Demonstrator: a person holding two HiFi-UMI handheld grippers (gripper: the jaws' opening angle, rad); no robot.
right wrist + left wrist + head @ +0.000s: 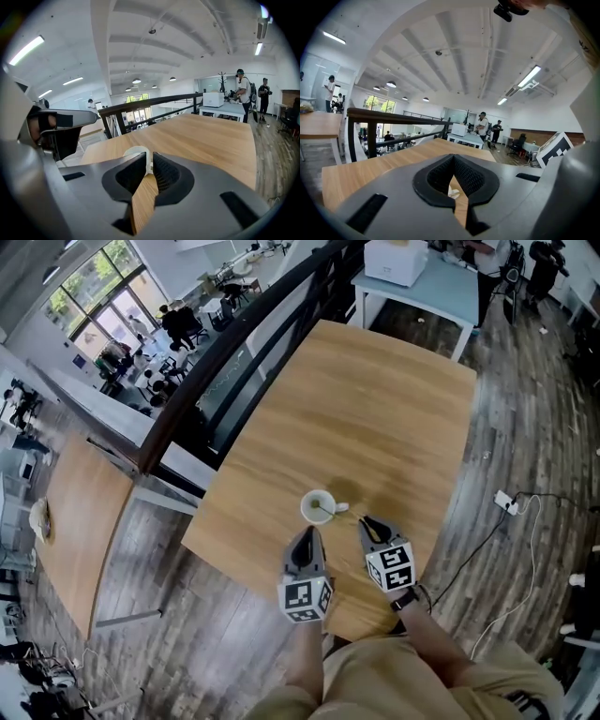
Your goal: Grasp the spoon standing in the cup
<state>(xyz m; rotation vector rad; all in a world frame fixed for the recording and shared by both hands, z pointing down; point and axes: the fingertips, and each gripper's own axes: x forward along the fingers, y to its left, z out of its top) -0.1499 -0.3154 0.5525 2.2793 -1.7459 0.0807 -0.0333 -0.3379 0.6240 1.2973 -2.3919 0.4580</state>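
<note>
1. Head view: the white cup stands near the front edge of the wooden table, with the spoon leaning inside it. The left hand-held gripper points at the cup from just in front. The right hand-held gripper sits just beside the cup's handle side. Neither touches the cup or the spoon, so the grasp is not yet made.
2. Left gripper view: the left hand-held gripper has its jaws together at the tips, with nothing between them. Below the tips only table shows, plus a white sliver that is probably the cup.
3. Right gripper view: the right hand-held gripper is closed and empty. The cup rises just beyond its tips, and the spoon cannot be made out here.
4. Judgement: only the approach looks done. Opening a gripper, bringing it over the spoon's handle and closing on it all remain.
</note>
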